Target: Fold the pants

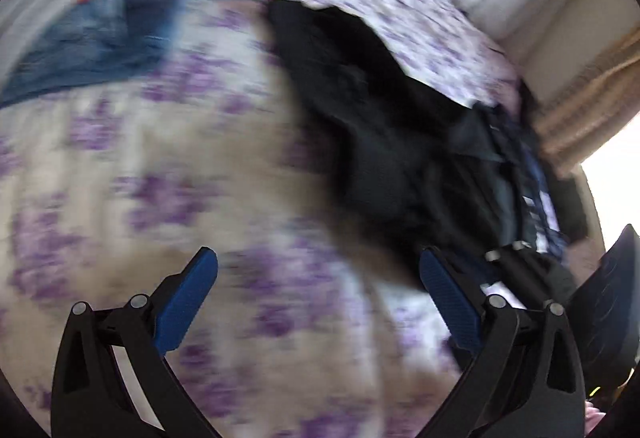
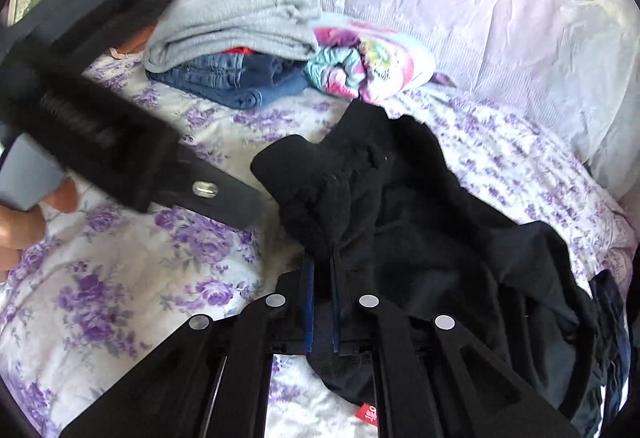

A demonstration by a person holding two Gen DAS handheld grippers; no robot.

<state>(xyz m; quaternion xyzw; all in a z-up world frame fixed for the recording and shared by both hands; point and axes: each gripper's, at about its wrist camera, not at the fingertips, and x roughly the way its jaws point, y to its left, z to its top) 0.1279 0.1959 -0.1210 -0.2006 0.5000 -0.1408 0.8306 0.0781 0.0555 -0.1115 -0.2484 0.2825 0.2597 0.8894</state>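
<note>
**Right Gripper Had the Black Pants, Left One Was Empty**

The biggest thing was the white bed sheet with purple flowers [image 2: 120, 298]. It covered the whole bed. At the far side sat a wrinkled pale pillow [image 2: 480, 18].

On the sheet lay the crumpled black pants [image 2: 420, 218]. They were bunched up, not flat. Their long way ran from the far middle of the bed toward the near right side in the right wrist view.

Behind them was a pile of folded clothes: a grey soft one [image 2: 240, 22] on top, blue jeans [image 2: 240, 82] under it, and a bright tie-dye cloth [image 2: 368, 66] beside them.

The right gripper [image 2: 322, 258] was squeezed tight on a fold of the black pants. The cloth stuck up between its blue pads.

The left gripper [image 1: 320, 298] was wide open and held nothing. It hung over bare sheet. The pants lay up and to its right. I think it needed to go that way to catch another edge.

A small red tag [image 2: 369, 414] showed on the pants near the bottom. It had tiny white writing, too small to read.
</note>
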